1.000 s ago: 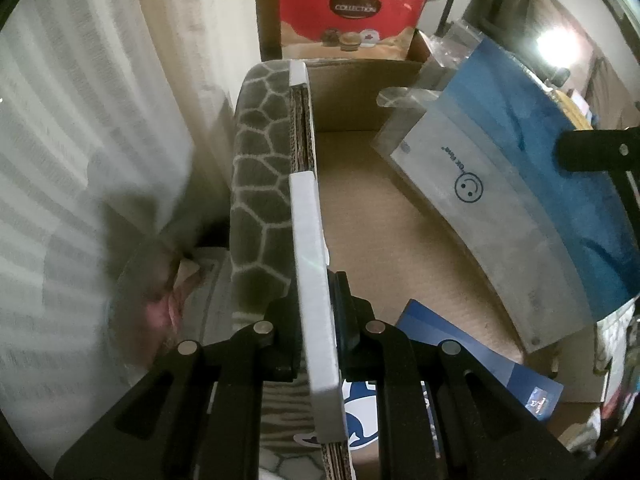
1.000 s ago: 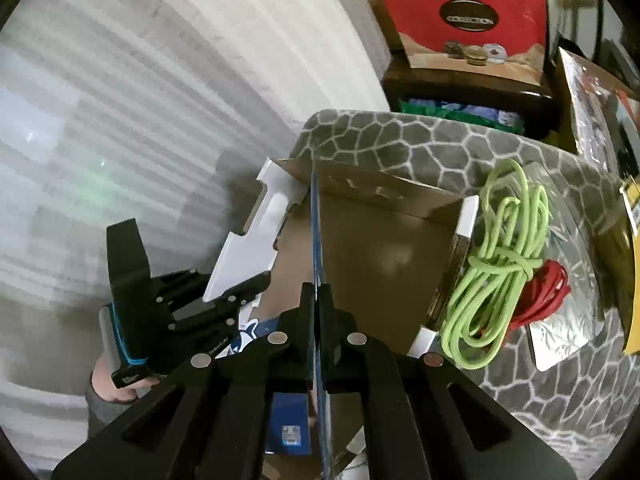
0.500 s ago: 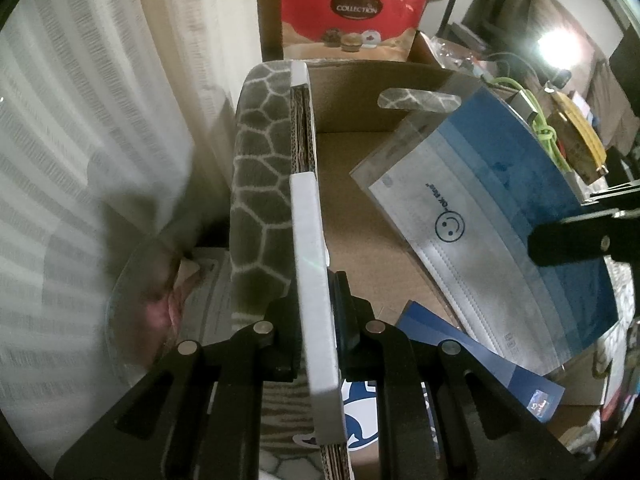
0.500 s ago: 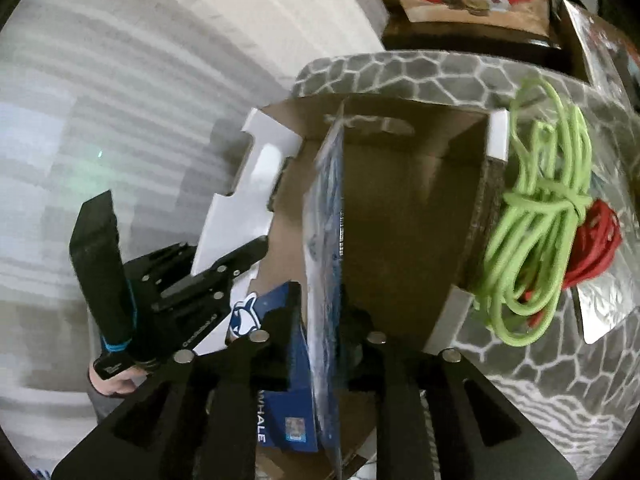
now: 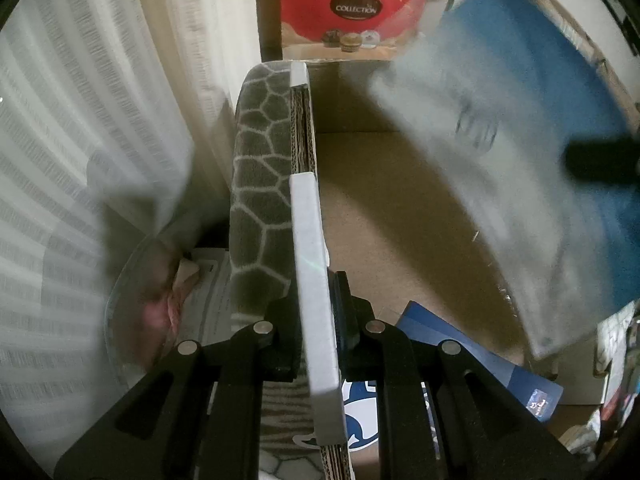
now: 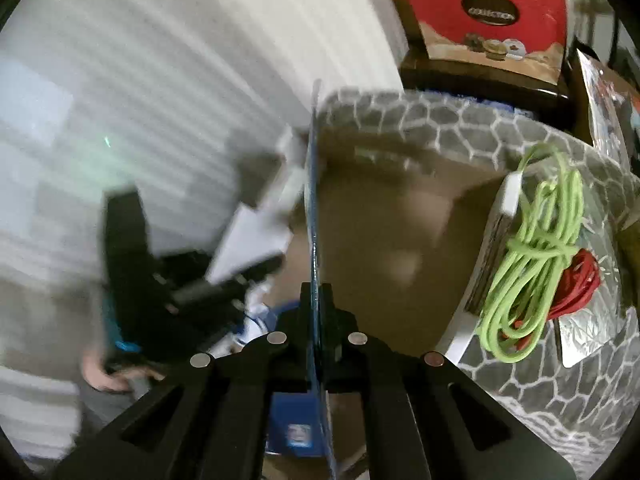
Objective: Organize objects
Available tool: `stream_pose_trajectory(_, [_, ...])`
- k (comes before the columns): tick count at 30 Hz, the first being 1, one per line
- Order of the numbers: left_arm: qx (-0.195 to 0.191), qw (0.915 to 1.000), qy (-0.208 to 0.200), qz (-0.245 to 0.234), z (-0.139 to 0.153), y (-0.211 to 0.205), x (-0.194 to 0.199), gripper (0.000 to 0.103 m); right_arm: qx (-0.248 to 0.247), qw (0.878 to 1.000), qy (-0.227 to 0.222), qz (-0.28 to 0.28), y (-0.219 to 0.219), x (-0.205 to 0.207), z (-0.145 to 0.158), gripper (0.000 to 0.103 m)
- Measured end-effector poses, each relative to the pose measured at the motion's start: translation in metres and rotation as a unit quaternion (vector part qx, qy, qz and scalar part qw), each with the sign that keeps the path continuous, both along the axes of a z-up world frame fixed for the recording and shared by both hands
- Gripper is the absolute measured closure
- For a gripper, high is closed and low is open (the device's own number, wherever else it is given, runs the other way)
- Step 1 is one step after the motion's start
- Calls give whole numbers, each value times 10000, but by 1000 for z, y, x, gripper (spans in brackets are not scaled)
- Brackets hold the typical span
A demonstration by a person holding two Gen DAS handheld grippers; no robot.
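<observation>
Across the grey cushion (image 6: 460,120) with its pale honeycomb pattern, everything placed relative to the open cardboard box (image 5: 384,216) on top of it:

Cardboard box: brown inside, white outside, flaps up, floor mostly bare.
Box flap: white left-hand flap (image 5: 316,280), standing upright along the box's left edge.
Mask pack: flat blue and clear plastic packet (image 5: 532,128), blurred, tilted above the right half of the box; seen edge-on as a thin blue line (image 6: 314,240) from the right wrist view.
Blue carton: dark blue carton (image 5: 480,360) with a white whale print, lying inside the box at its near end.
Red bag: red paper bag (image 6: 484,16) marked "Collection", well beyond the far end of the box.
Foil pouch: silver pouch (image 6: 592,320) on the cushion, beside the box's right wall, under the cords.
Green cord: bright green coil (image 6: 532,264) just outside the box's right wall.
Red cord: smaller red coil (image 6: 580,284), touching the green one on the side away from the box.
Left gripper (image 5: 316,340): clamped tight on the white left-hand flap, one finger each side.
Right gripper (image 6: 318,320): jaws just been closing, now pinched on the near edge of the mask pack, above the box's near end.
Person's hand (image 6: 108,372): blurred, left of the box, gripping the left tool's handle.
</observation>
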State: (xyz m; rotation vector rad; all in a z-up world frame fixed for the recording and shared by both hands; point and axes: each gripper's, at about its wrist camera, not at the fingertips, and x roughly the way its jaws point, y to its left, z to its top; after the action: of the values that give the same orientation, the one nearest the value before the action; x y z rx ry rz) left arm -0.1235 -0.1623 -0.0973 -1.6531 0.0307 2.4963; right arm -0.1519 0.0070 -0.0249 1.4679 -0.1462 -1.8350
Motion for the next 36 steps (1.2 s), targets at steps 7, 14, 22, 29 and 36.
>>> stream_pose_trajectory(7, [-3,10000,0,19,0,1,-1,91,-815,9923,-741,-560,7,-18,-1,100])
stream_pose_trajectory(14, [-49,10000,7,3,0,1,0,91,595,9974,-347,217,-35,14,-30,79])
stream_pose_trajectory(22, [-51,10000,21,8,0,3,3,91,1308,9857,92,1055,-46,47,-24,58])
stream_pose_trajectory(29, [-56,10000,-4,-2,0,2,2,91,1542,9805,560,1079,-15,64,-10,56])
stream_pose_trajectory(36, [-233,9997,28,-40,1,6,3,91,1320,9824,841,1019,7,79,8,66])
